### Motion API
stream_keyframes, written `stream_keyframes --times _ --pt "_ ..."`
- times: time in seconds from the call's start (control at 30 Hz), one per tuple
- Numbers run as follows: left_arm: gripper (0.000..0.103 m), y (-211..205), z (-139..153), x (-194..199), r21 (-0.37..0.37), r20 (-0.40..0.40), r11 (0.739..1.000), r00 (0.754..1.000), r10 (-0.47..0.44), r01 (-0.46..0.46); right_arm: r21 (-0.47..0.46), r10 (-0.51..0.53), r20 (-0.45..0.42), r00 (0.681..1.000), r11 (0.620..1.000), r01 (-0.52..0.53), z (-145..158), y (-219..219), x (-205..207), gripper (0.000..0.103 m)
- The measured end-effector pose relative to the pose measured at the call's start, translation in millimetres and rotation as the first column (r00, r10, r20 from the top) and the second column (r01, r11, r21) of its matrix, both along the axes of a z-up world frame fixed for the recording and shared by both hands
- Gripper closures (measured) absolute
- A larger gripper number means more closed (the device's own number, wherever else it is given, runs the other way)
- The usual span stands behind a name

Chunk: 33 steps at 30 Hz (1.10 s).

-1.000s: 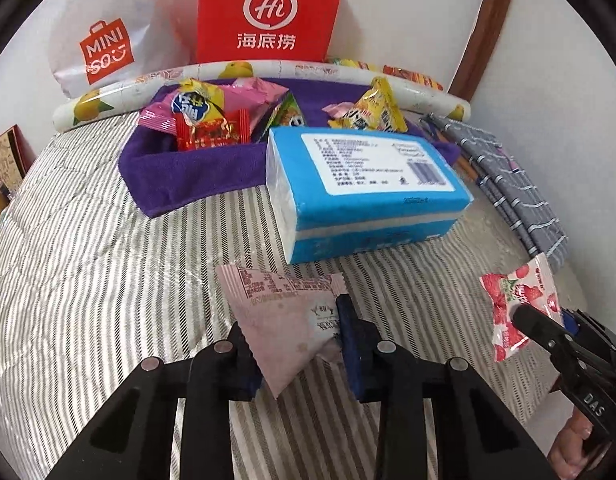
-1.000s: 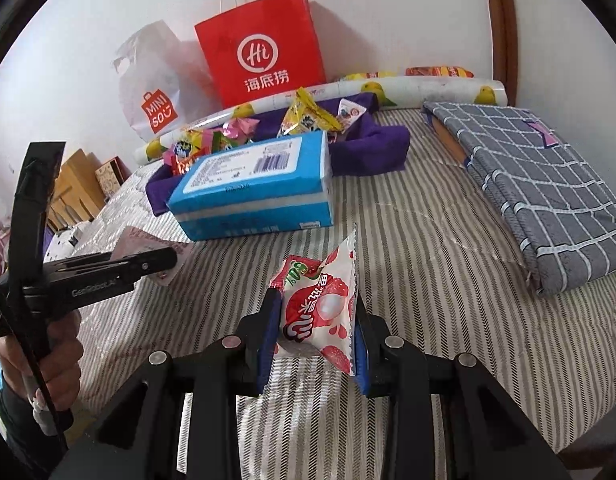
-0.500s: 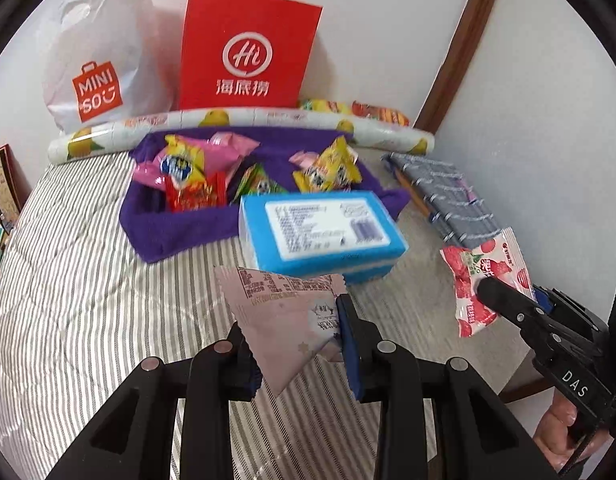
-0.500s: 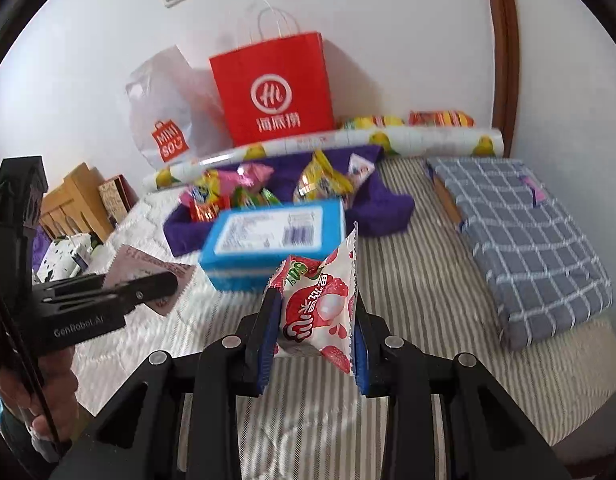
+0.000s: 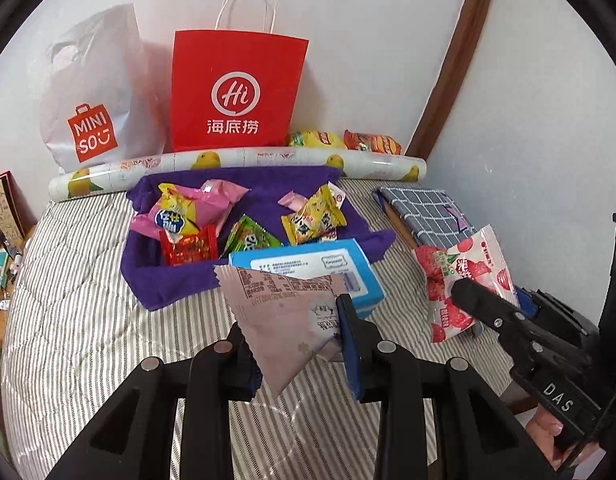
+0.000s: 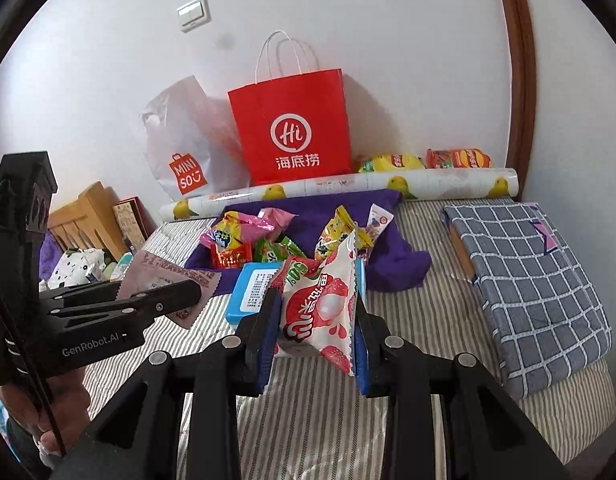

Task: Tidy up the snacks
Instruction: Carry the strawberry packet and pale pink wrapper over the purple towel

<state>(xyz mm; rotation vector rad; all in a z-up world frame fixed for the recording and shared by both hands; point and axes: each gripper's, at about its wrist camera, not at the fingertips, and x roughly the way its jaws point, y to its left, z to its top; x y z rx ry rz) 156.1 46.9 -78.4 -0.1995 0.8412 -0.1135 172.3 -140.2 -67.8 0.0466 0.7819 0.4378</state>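
Note:
My left gripper is shut on a pale pink snack packet, held in the air above the striped bed. My right gripper is shut on a red and white strawberry snack packet, also lifted. Each gripper shows in the other's view: the right one at the right edge, the left one at the left. Beyond them a purple cloth holds several snack packets. A blue tissue pack lies in front of the cloth.
A red paper bag and a white plastic bag stand against the wall behind a patterned roll. Two more snack bags lie behind the roll. A folded checked blanket lies at the right. Wooden furniture stands left.
Both grippers have risen with their packets still held. The bed, the tissue pack and the purple cloth look smaller and farther below than a second ago.

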Motion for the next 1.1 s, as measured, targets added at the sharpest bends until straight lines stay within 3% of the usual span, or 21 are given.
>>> stream_keyframes --times 0.67,0.97,1.1 --pt "0.073 -19.6 0.6 53.0 -0.016 -0.021 0.986 0.986 0.168 -0.168 0.058 0.124 -0.055 0.991 0.991 -0.121 -10.8 -26.0 74.0 0.071" --pt "0.073 5.0 3.2 37.3 -0.011 -0.024 0.968 0.968 0.250 -0.250 0.073 0.180 -0.071 0.981 0.982 -0.175 -10.2 -10.2 85.2 0.071" --pt "0.073 17.5 5.6 27.4 -0.015 -0.043 0.971 0.970 0.238 -0.239 0.087 0.164 -0.080 0.983 0.984 -0.157 -8.4 -3.4 77.2 0.071"
